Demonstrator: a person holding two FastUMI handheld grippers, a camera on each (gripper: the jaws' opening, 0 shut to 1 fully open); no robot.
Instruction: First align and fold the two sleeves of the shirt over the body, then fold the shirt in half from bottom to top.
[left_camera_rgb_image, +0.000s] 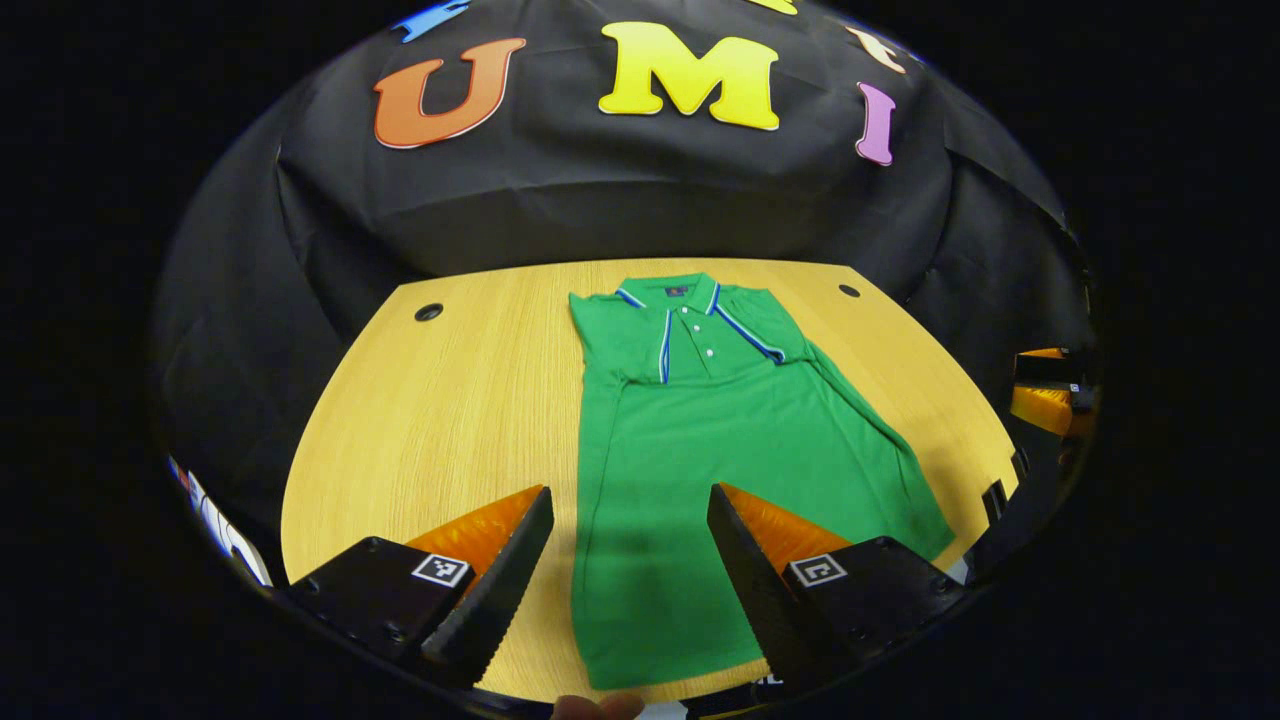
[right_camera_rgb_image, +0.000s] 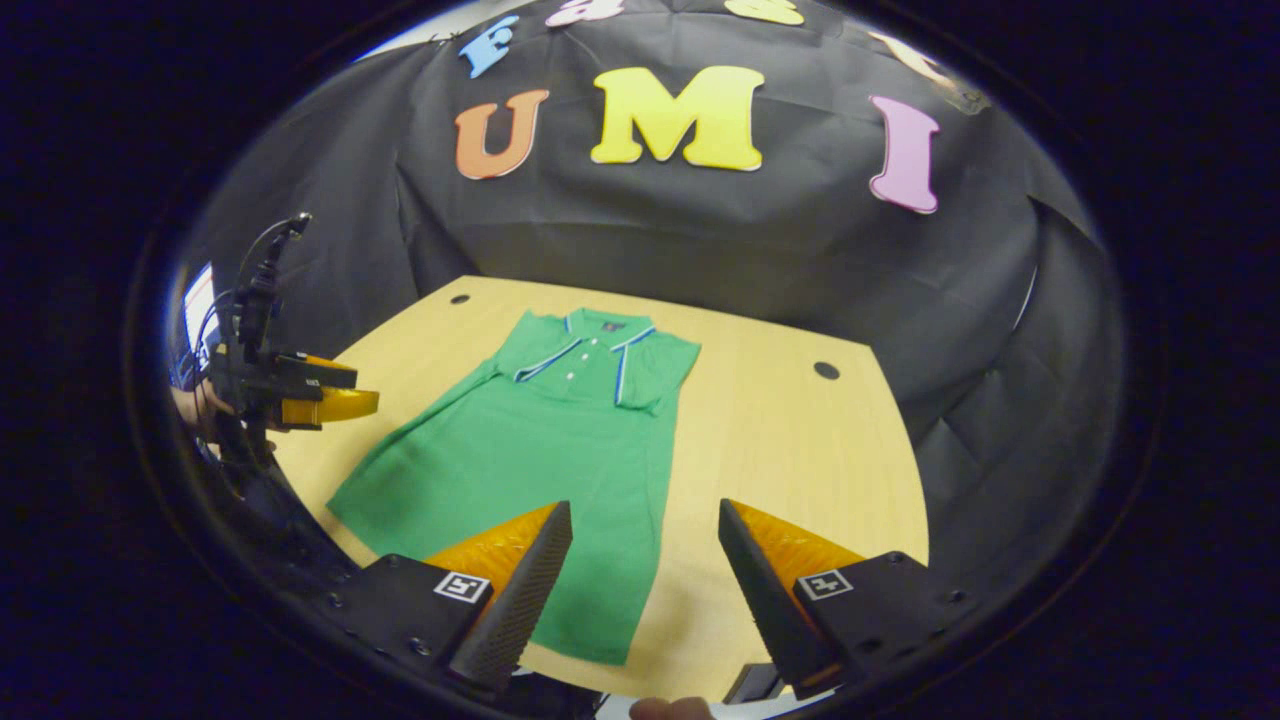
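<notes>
A green polo shirt (left_camera_rgb_image: 720, 440) lies flat on the wooden table (left_camera_rgb_image: 440, 420), collar at the far end, and both sleeves look folded in over the chest. Its lower body flares out to the right in the left gripper view. My left gripper (left_camera_rgb_image: 630, 497) hovers open above the shirt's near part, holding nothing. In the right gripper view the shirt (right_camera_rgb_image: 530, 450) sits left of centre. My right gripper (right_camera_rgb_image: 645, 512) is open over the shirt's near right edge, one finger above cloth and the other above bare table (right_camera_rgb_image: 790, 450). The left gripper (right_camera_rgb_image: 300, 392) also appears at the far left, held by a hand.
The table has two round cable holes near its far corners (left_camera_rgb_image: 429, 312) (left_camera_rgb_image: 849, 291). Black cloth walls close in behind and beside it. The right gripper (left_camera_rgb_image: 1045, 392) is at the right edge of the left gripper view. A fingertip (left_camera_rgb_image: 600, 707) is visible at the bottom.
</notes>
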